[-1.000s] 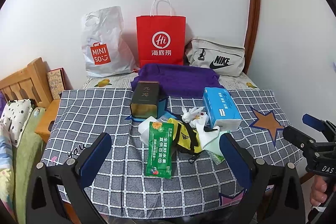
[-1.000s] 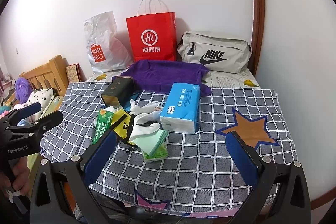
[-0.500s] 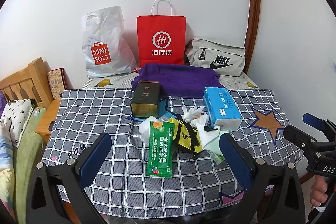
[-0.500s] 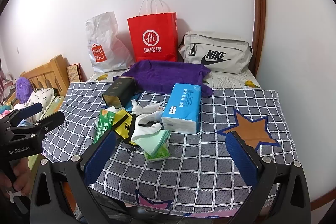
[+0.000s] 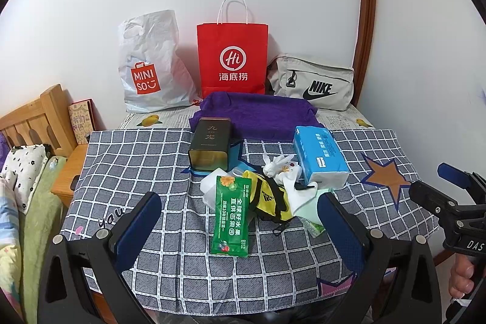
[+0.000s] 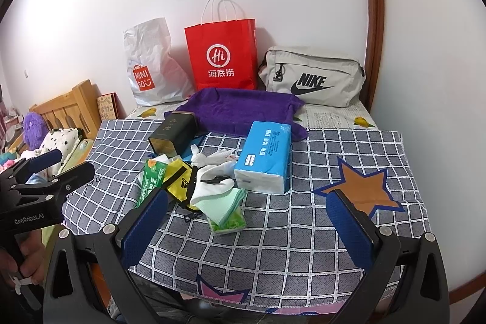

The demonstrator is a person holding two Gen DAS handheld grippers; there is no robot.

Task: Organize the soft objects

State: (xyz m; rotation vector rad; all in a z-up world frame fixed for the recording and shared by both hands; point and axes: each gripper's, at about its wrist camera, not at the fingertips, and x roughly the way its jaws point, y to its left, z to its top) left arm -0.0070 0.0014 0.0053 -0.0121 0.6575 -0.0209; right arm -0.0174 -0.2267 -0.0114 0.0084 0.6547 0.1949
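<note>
A: Two grippers, both low at the near edge of the bench, jaws spread wide, nothing between them. Left gripper (image 5: 240, 220); right gripper (image 6: 246, 220).

B: Where's the soft pile?

A: Mid-bench on the checked cloth (image 5: 127, 160). Green packet (image 5: 231, 216) nearest the left jaws, lying flat between the two pads' line of sight but ahead of the tips, not touching. Yellow pouch (image 5: 268, 198) touching its right edge. White sock (image 6: 212, 184) on top of a folded mint cloth (image 6: 224, 207), just ahead of the right gripper's left pad.

B: Harder items?

A: Blue tissue pack (image 6: 264, 160) right of the pile, touching it. Dark tin (image 5: 209, 146) on its side behind the pile. Purple towel (image 5: 255, 117) further back, then three bags along the wall: white bag (image 5: 152, 66), red bag (image 5: 232, 59), grey bag (image 5: 313, 84).

B: Contact?

A: None. Both grippers clear of everything.
</note>
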